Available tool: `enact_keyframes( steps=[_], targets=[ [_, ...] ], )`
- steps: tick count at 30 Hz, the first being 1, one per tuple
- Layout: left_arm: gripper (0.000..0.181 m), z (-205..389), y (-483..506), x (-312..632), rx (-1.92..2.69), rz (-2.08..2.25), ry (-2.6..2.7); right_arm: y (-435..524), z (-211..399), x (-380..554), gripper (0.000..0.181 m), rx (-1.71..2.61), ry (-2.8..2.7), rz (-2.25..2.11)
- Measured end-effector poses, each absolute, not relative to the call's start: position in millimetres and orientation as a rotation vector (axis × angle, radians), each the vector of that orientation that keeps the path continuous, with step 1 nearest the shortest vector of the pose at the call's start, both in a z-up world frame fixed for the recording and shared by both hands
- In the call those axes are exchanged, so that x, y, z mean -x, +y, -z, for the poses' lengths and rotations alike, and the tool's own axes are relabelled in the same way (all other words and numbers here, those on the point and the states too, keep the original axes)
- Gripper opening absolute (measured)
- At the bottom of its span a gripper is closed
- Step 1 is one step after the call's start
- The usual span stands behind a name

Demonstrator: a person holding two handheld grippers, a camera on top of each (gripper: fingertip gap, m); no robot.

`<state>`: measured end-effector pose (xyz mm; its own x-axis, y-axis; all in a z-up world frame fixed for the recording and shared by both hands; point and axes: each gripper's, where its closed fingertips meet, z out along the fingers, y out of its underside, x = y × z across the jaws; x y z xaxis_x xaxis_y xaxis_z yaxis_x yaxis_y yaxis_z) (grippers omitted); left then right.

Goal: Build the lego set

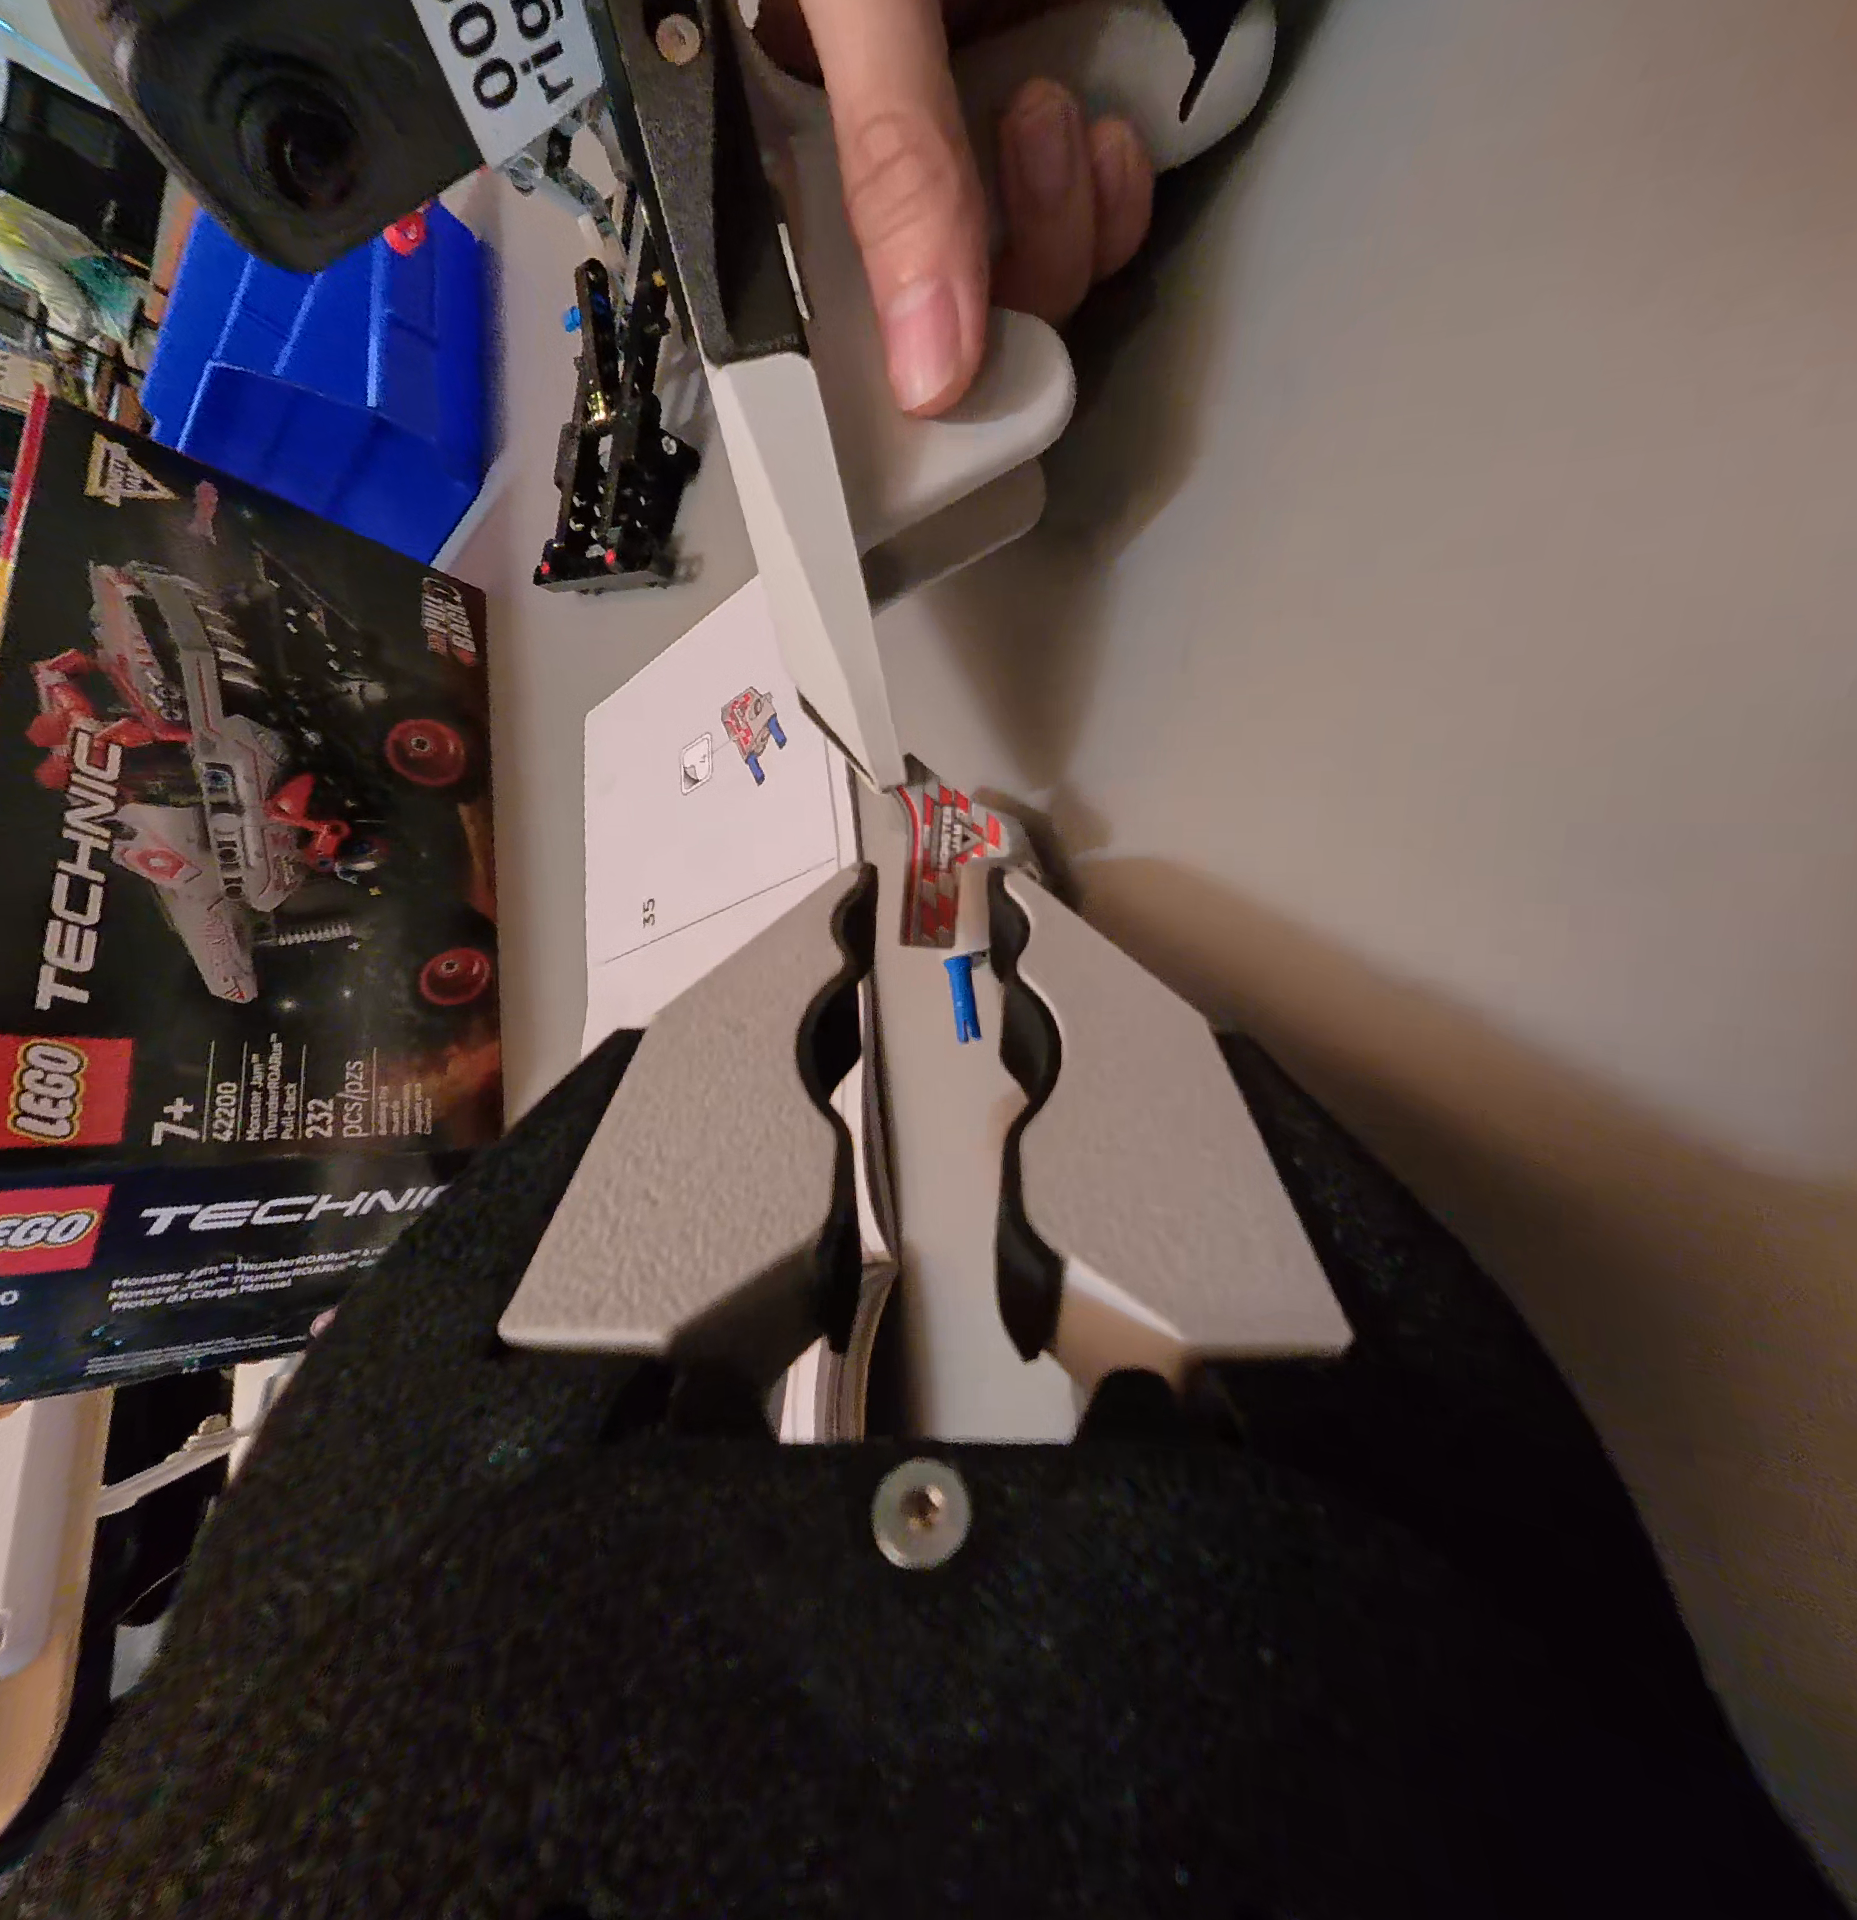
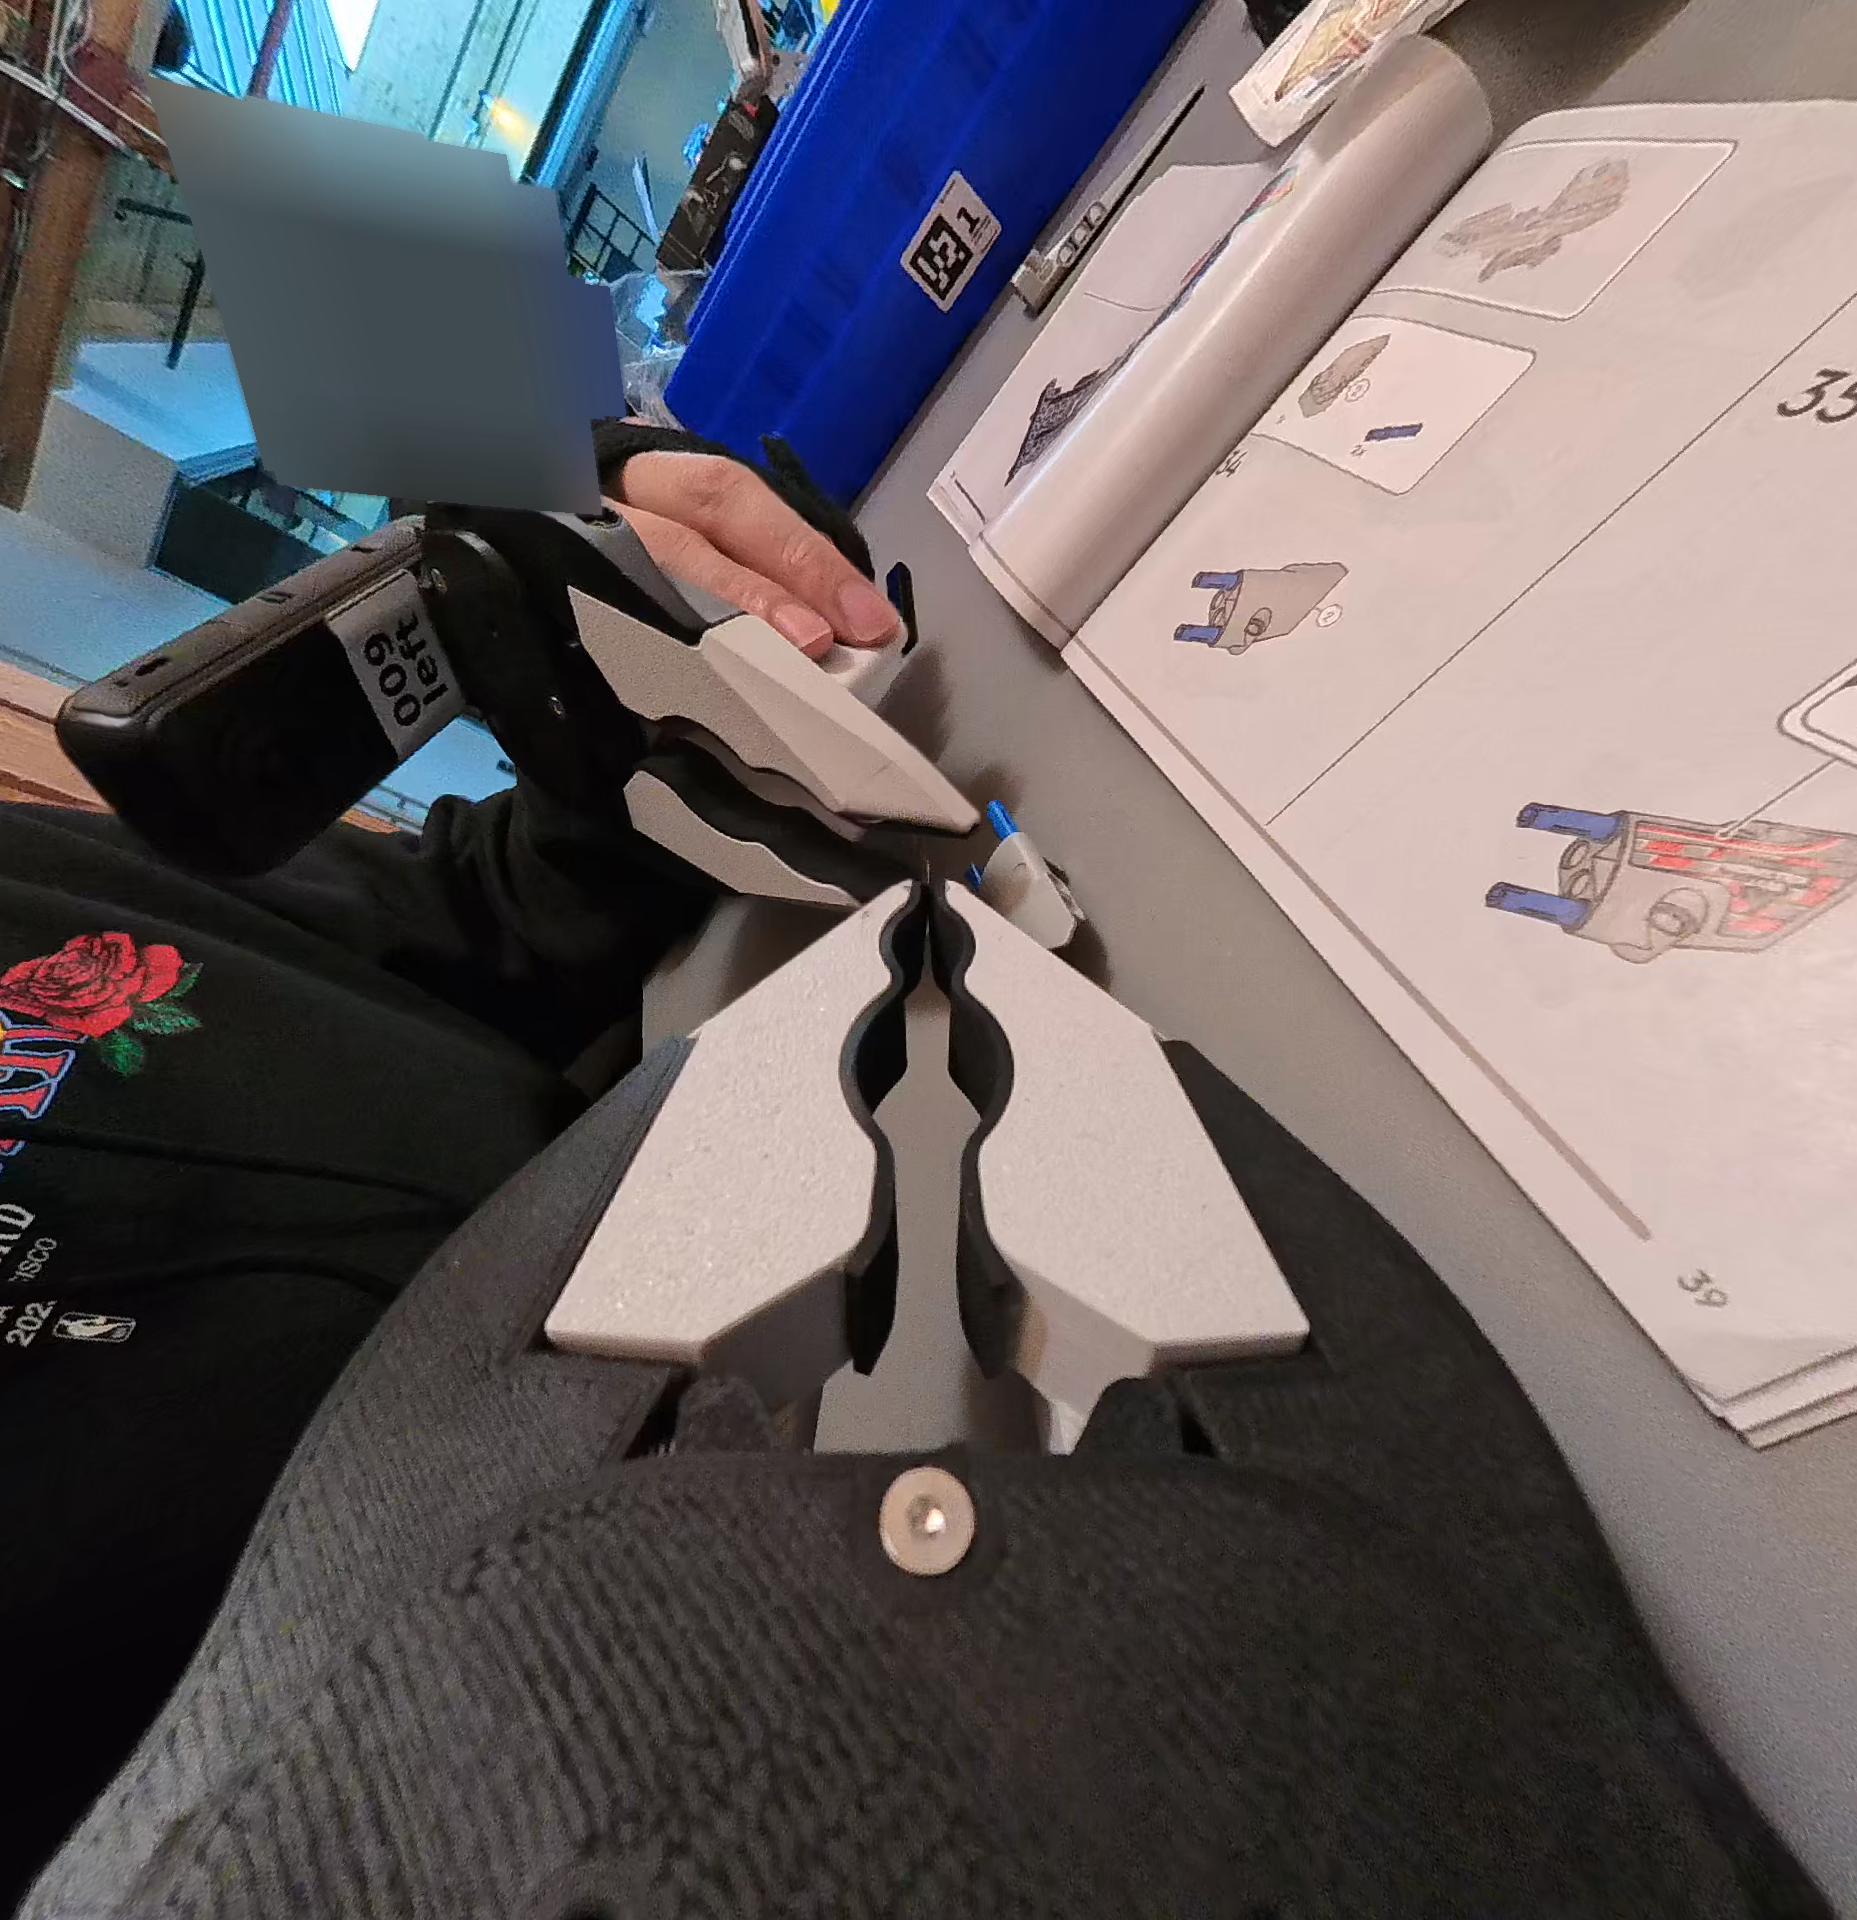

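A small grey Lego panel [image 1: 991, 831] with a blue pin [image 1: 963, 997] lies on the grey table [image 1: 1423, 623]. A red-and-white sticker [image 1: 939, 847] sits on its top face. My left gripper [image 1: 929, 883] is open, with its tips on either side of the panel's pin end. My right gripper [image 1: 888, 784] comes down from above, shut, with its tip on the sticker's upper corner. In the right wrist view my right gripper [image 2: 926, 896] is shut, with a thin edge showing at its tips. Just beyond are the panel [image 2: 1033, 878] and the left gripper [image 2: 919, 857].
The open instruction booklet [image 1: 716, 831] lies left of the panel and also shows in the right wrist view [image 2: 1526, 727]. The Lego box [image 1: 228, 810], a blue bin [image 1: 332, 364] and a black partly built assembly [image 1: 612, 468] stand beyond. A person's body is close on the left [image 2: 124, 1143]. My left and right fingertips are right by each other.
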<state>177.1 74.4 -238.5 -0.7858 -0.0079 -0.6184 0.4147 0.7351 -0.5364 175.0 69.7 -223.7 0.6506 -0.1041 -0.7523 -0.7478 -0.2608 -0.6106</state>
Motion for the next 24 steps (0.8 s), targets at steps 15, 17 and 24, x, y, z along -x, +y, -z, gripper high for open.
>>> enact_keyframes(
  steps=[15,17,24],
  targets=[
    [0.012,238.3,74.3,-177.4,-0.304,0.913,2.327,69.8,222.8,-177.5,0.0,1.738,0.698,-0.719],
    [0.023,240.4,76.5,-178.0,-0.279,0.917,2.351,70.0,221.9,-179.2,0.0,1.735,0.69,-0.728],
    [0.031,243.6,80.6,-174.0,-0.103,1.098,2.495,69.4,223.0,-177.7,0.0,1.771,0.636,-0.795]
  ],
)
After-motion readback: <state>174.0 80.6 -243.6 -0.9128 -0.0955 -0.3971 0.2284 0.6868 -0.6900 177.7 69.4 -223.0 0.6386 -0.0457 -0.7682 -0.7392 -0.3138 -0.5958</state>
